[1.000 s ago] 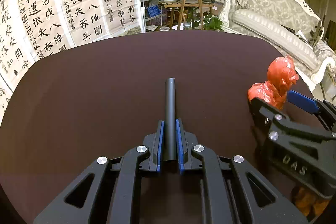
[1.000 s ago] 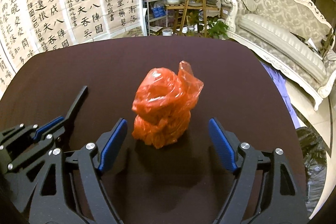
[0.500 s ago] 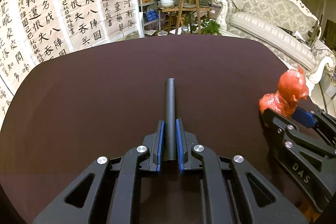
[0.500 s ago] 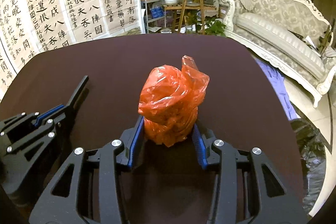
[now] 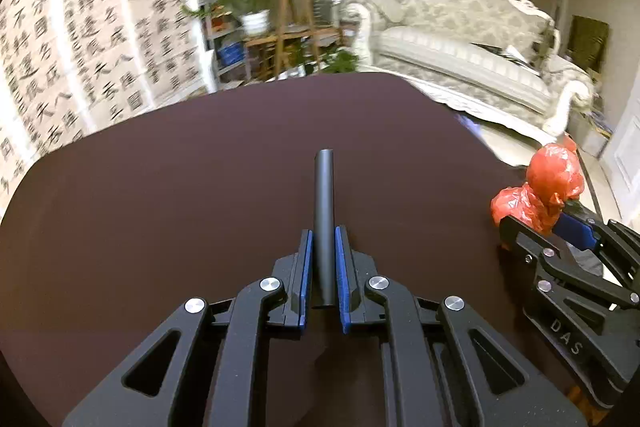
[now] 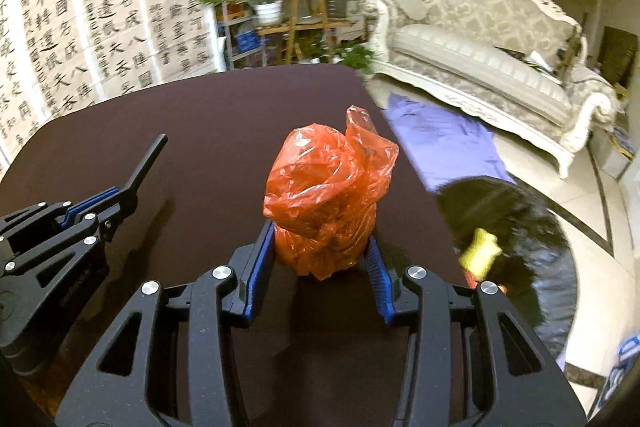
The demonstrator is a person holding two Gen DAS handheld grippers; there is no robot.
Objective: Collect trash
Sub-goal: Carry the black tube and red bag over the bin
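The right gripper (image 6: 322, 259) stays clamped on the crumpled red plastic bag (image 6: 330, 203), now carried toward the dark brown table's (image 6: 224, 123) right edge (black bin bag (image 6: 516, 227) newly visible below). The left gripper (image 5: 323, 267) still pinches its dark metal tube (image 5: 323, 211).

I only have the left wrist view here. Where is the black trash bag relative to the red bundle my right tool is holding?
Observer: The open black plastic trash bag sits on the floor off the table's right edge, to the right of the crumpled red plastic bundle.
Operator: Is anything already in it?
Observer: Yes, a yellow item lies inside, near the mouth.
Operator: How is the right tool gripping?
Observer: The right tool pinches the bundle's lower part; the top sticks out free.
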